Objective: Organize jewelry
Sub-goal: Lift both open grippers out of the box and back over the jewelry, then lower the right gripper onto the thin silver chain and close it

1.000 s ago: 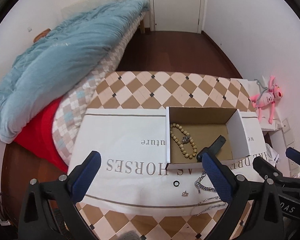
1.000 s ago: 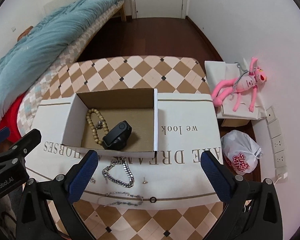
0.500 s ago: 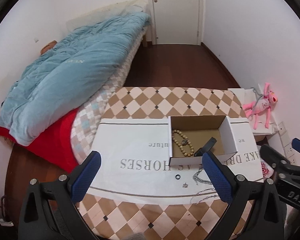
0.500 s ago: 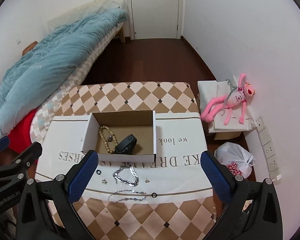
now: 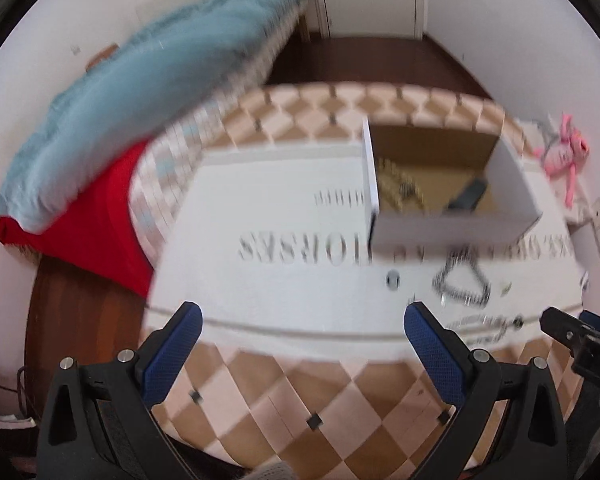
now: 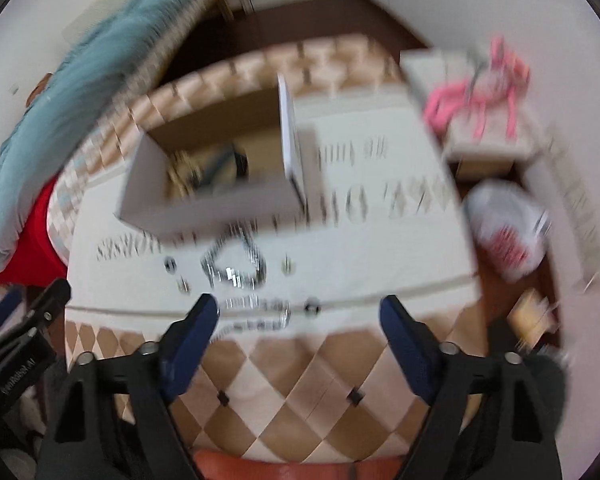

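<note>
Both views are motion-blurred. An open cardboard box (image 5: 452,224) (image 6: 204,216) stands on a white printed sheet (image 5: 284,280); inside lie a beaded bracelet (image 5: 396,184) and a dark object (image 5: 470,196). In front of the box lie a silver chain (image 5: 462,280) (image 6: 232,260), a thinner chain (image 6: 256,312), a small black ring (image 5: 393,280) and tiny pieces. My left gripper (image 5: 300,328) is open and empty, low over the table's front edge. My right gripper (image 6: 298,320) is open and empty, just in front of the thinner chain.
The checkered table (image 5: 300,392) stands next to a bed with a blue duvet (image 5: 132,96). A pink plush toy (image 6: 484,88) on a white box and a white plastic bag (image 6: 508,236) lie to the right. The right gripper's tip shows in the left view (image 5: 572,332).
Both grippers have dropped down and forward toward the table's front edge; the box and loose jewelry now look much nearer. Both stay open and empty.
</note>
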`<state>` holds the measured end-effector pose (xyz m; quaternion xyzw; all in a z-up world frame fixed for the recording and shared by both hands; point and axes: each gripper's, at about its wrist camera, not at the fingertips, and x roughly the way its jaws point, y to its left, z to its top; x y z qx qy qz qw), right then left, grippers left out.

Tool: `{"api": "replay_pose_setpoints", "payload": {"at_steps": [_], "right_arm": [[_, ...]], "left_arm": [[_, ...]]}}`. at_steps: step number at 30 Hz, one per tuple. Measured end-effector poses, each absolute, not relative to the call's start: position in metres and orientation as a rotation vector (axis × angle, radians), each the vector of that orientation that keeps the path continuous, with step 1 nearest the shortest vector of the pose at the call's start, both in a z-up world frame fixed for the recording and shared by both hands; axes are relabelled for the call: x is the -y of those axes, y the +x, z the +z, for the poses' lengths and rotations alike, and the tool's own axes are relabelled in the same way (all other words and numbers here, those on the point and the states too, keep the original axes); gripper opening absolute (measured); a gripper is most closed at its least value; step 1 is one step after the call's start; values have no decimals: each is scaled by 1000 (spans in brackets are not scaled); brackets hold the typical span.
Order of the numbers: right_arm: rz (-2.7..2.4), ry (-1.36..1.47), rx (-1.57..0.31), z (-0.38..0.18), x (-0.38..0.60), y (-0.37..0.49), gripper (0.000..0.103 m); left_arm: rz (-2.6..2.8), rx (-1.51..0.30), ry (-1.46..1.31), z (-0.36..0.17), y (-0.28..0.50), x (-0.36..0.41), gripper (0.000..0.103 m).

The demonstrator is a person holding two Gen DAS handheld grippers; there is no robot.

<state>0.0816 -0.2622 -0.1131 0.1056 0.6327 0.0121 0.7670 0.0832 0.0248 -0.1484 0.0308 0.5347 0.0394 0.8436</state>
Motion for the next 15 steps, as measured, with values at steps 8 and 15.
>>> {"api": "replay_pose_setpoints", "payload": {"at_steps": [8,15], "right_arm": [[-5,289,-1426,-159,274,67,58],[148,143,-1422,-170,251,82,58]], "left_arm": [[-36,-1264,2,-197,80,0,102],[25,-1265,90,-211,86,0,102]]}}
